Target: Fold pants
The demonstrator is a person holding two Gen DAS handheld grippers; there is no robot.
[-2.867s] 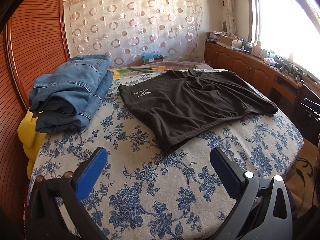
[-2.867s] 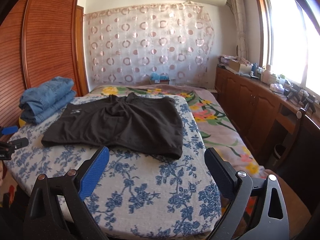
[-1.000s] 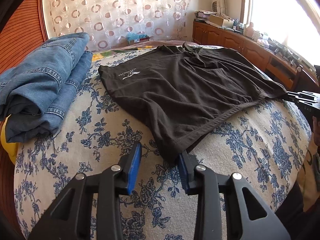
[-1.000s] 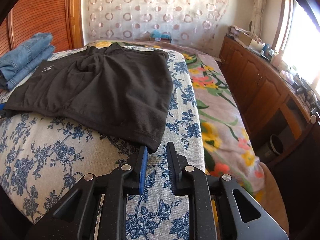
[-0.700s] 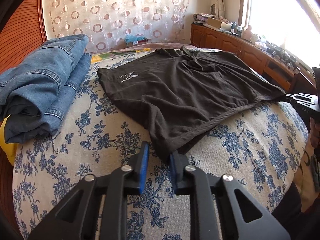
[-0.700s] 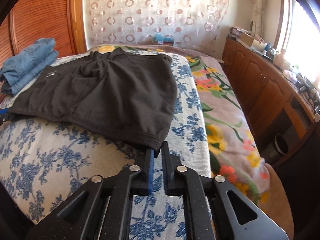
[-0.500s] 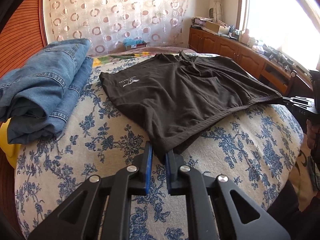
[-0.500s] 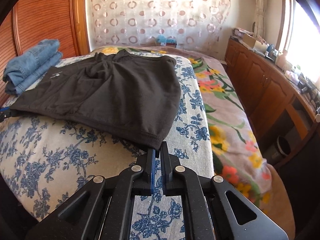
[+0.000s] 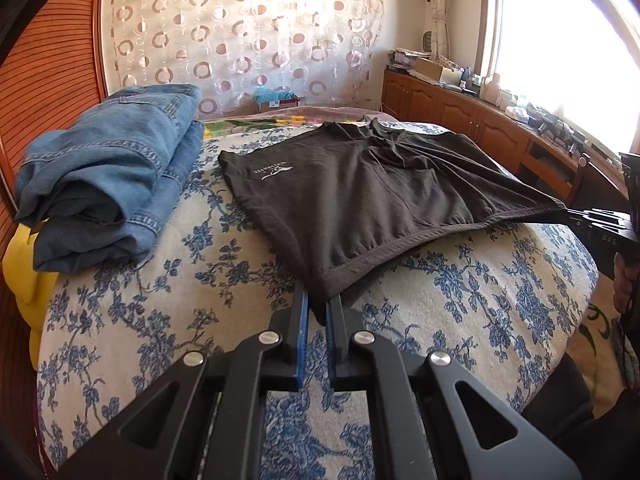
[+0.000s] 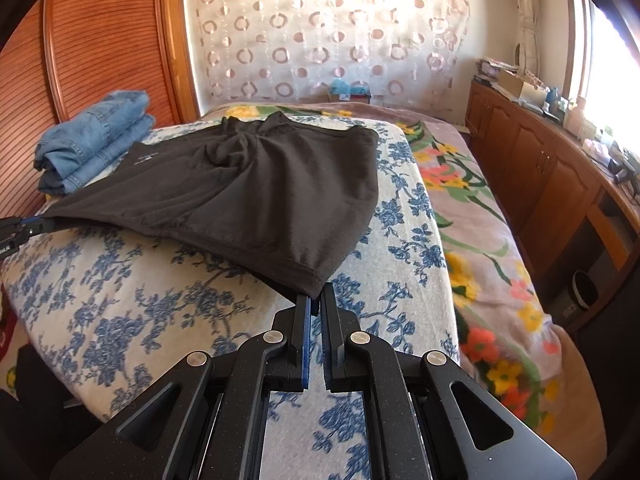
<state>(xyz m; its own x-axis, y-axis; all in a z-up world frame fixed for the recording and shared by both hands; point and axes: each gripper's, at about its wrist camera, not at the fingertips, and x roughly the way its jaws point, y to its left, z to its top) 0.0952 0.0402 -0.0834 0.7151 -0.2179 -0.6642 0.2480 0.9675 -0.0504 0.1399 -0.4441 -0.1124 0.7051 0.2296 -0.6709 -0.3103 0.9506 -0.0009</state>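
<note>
Dark brown shorts (image 9: 360,188) (image 10: 260,192) lie spread on the floral bed cover (image 9: 200,280), waistband toward me. My left gripper (image 9: 316,306) is shut on the near left corner of the waistband, which is raised a little off the cover. My right gripper (image 10: 314,300) is shut on the near right corner, also lifted slightly. In the left wrist view the right gripper (image 9: 580,218) shows at the far right edge, holding the other corner. In the right wrist view the left gripper (image 10: 36,226) shows at the far left edge.
A folded stack of blue jeans (image 9: 108,176) (image 10: 92,144) rests on the bed's left side beside a wooden headboard (image 9: 48,80). Something yellow (image 9: 20,272) lies under the jeans. Wooden cabinets (image 10: 540,168) with clutter run along the right. A flowered pink blanket (image 10: 480,232) covers the bed's right part.
Both grippers came in from wide open, closed on the shorts' near waistband corners, and have lifted them slightly, pulling the edge taut between them.
</note>
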